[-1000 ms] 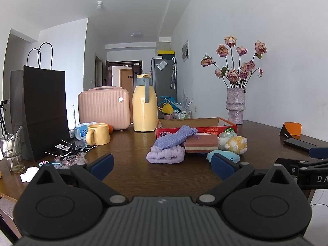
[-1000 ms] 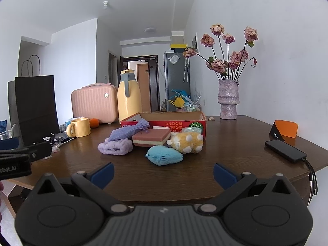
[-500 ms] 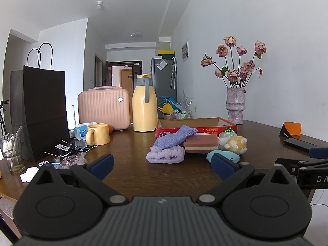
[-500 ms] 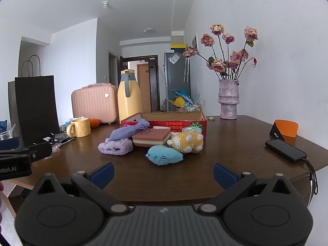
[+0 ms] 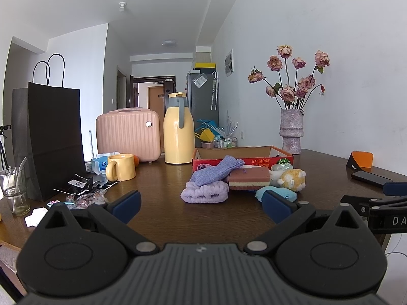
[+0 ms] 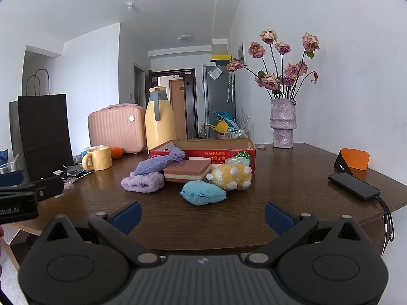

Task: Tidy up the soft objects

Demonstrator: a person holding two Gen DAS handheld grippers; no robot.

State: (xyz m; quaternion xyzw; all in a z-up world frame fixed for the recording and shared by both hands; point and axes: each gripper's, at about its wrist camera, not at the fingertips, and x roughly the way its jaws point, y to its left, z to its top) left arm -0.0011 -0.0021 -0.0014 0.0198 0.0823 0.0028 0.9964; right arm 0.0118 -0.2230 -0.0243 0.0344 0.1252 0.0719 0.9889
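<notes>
Left hand-held gripper (image 5: 201, 207) released, jaws spread, empty, above counter (image 5: 162, 218) near edge. Right hand-held gripper (image 6: 202, 214) likewise released, empty. Soft items clustered at 12 o'clock before red box (image 6: 203, 150): blue plush (image 6: 203, 193) nearest, yellow plush (image 6: 231, 176) touching it at 1 o'clock, sponge (image 6: 188, 170), purple headband (image 6: 141, 183) at 11 o'clock, lavender pouch (image 6: 157, 164) resting on it.

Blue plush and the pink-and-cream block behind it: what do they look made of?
Blue plush: fuzzy, matte fleece-like fabric, nubbly pile, probably stuffed. Pink-and-cream block: looks like layered sponge foam, with matte pitted top and square-cut edges; could be soap, hard to tell.
</notes>
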